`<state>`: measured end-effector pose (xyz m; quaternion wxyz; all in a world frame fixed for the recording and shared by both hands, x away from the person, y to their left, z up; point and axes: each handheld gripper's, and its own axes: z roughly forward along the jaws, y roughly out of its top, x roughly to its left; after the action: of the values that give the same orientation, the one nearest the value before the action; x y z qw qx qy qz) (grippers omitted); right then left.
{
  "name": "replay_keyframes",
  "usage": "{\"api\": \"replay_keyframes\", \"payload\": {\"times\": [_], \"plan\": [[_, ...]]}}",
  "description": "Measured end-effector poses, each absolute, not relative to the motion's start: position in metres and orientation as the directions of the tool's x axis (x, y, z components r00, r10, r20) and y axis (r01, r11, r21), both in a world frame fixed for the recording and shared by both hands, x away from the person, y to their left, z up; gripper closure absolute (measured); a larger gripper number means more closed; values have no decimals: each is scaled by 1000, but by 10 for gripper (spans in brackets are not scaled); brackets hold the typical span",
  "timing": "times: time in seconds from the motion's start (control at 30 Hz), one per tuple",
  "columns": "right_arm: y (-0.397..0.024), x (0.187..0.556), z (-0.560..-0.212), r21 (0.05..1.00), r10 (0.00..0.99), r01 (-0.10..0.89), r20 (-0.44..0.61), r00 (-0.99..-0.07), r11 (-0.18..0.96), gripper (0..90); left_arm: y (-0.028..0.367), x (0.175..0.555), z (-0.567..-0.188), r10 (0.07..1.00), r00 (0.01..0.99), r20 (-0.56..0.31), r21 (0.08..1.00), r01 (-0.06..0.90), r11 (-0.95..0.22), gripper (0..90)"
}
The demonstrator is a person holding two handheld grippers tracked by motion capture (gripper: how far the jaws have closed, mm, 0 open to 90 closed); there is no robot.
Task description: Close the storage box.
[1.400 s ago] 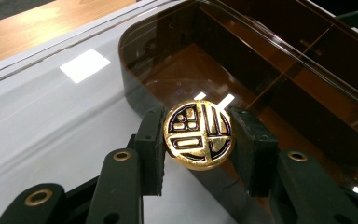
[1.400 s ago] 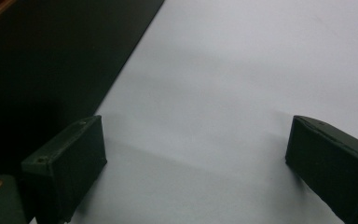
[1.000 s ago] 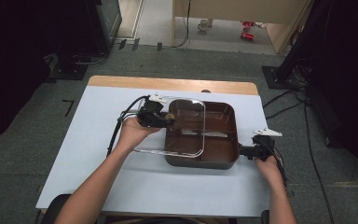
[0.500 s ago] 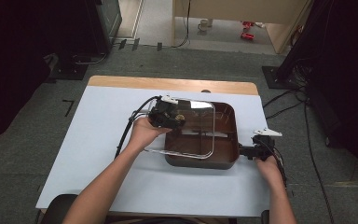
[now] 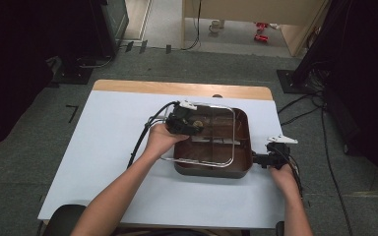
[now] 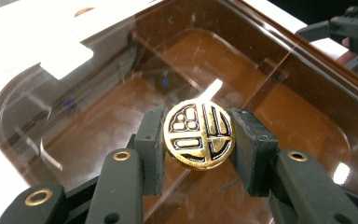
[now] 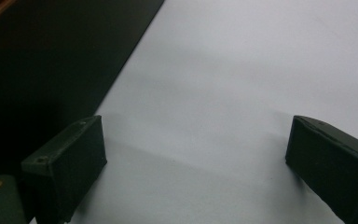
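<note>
The left gripper (image 6: 199,140) is clamped on the round gold knob (image 6: 199,134) of a see-thru glass lid (image 5: 204,135), w/ one black pad pressed on each side of the knob. In the high view that gripper (image 5: 189,123) holds the lid over the left part of a big brown square pan (image 5: 243,147); the lid's metal rim hangs out past the pan's left edge, so it's not lined up. Can't tell if the lid touches the pan rim. The right gripper (image 7: 196,163) is wide open w/ nothing btwn its pads, just pale table under it and the dark pan side at the left of its view. In the high view the right gripper (image 5: 270,156) sits at the pan's right side, near the bottom right corner, tip pointing at the pan; can't tell if it touches. The pan sits on a pale blue table (image 5: 108,147) w/ a wood strip along the far edge. Around it is grey carpet floor, dark stands at the sides and black cables on the right. The left arm reaches in from the bottom, bent up toward the lid, hand (image 5: 160,140) wrapped round its gripper. The right hand (image 5: 283,174) is low at the table's right edge.
</note>
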<state>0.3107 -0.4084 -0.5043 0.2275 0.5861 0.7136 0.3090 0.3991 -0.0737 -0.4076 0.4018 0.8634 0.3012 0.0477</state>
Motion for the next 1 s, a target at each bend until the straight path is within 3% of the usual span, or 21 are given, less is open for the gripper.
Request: {"api": "replay_keyframes", "payload": {"times": [0.4, 1.0], "plan": [[-409, 311, -504, 708, 977, 696, 36, -211, 124, 43, -107, 398, -414, 564, 817, -121, 701, 473, -534, 592], [-408, 311, -504, 707, 977, 697, 38, -209, 122, 44, -124, 385, -419, 577, 809, -113, 718, 468, -516, 592]]}}
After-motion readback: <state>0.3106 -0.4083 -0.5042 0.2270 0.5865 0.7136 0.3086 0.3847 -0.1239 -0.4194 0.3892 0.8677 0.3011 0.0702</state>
